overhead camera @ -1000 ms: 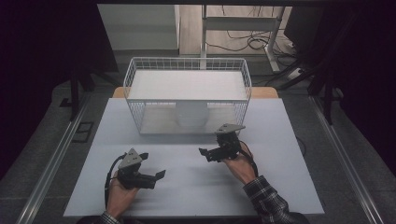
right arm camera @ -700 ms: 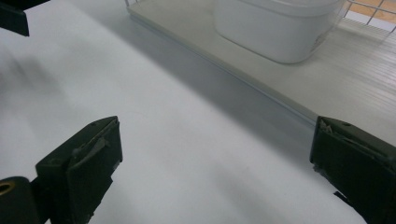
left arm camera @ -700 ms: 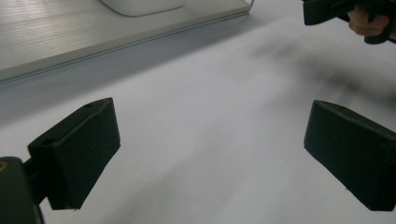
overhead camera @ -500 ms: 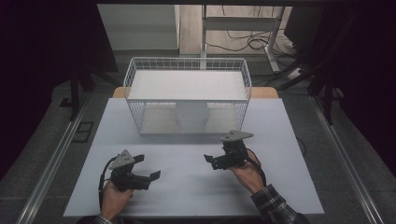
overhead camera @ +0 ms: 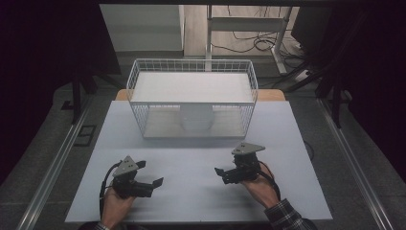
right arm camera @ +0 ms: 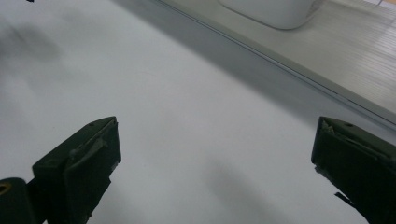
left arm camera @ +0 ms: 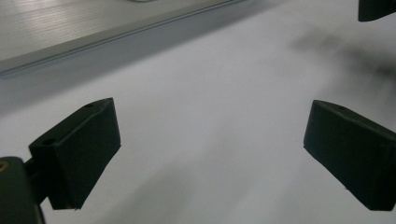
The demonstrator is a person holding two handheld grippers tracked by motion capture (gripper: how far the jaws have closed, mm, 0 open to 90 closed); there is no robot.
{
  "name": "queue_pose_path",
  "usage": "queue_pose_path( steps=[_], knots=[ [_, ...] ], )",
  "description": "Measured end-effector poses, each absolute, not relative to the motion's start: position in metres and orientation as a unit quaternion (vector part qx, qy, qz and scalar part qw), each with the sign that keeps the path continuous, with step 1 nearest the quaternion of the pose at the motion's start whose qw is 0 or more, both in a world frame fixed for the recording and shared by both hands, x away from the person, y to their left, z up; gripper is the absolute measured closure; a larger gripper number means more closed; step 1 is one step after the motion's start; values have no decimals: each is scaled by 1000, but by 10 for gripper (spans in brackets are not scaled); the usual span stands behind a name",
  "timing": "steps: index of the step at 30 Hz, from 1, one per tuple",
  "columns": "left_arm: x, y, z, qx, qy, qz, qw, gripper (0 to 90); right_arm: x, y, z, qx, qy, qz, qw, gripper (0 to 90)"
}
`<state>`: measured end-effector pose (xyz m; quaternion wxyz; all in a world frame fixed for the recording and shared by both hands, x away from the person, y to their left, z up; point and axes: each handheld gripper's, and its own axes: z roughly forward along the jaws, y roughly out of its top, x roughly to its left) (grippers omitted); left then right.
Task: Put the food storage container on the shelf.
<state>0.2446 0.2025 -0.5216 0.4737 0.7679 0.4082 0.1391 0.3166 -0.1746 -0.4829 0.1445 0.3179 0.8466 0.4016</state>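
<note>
A white wire basket (overhead camera: 191,79) stands at the back middle of the pale table (overhead camera: 297,143), with a white rounded object (overhead camera: 196,119) inside it. My left gripper (overhead camera: 156,182) is held low over the near left of the table, its jaws pointing right. In the left gripper view it (left arm camera: 210,154) is open, with bare table between its jaws. My right gripper (overhead camera: 220,174) hovers at the near right, pointing left toward the other. In the right gripper view it (right arm camera: 215,163) is open and holds nothing, and the white object (right arm camera: 271,9) shows at the top.
The basket's low rim (right arm camera: 280,65) runs across ahead of the right gripper. A metal rail (overhead camera: 52,163) borders the table on the left and another (overhead camera: 356,167) on the right. Cables (overhead camera: 253,45) lie on the floor behind.
Both grippers have drawn back toward the near edge of the table. The right one has moved away from the basket, and the left one has drifted slightly left. Both stay open.
</note>
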Motion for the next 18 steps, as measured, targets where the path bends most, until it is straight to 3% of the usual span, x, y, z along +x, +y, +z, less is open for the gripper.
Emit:
queue_pose_path(
  steps=[18],
  knots=[
    [231, 217, -521, 764, 425, 145, 464, 36, 292, -211, -479, 338, 837, 399, 161, 8]
  ],
)
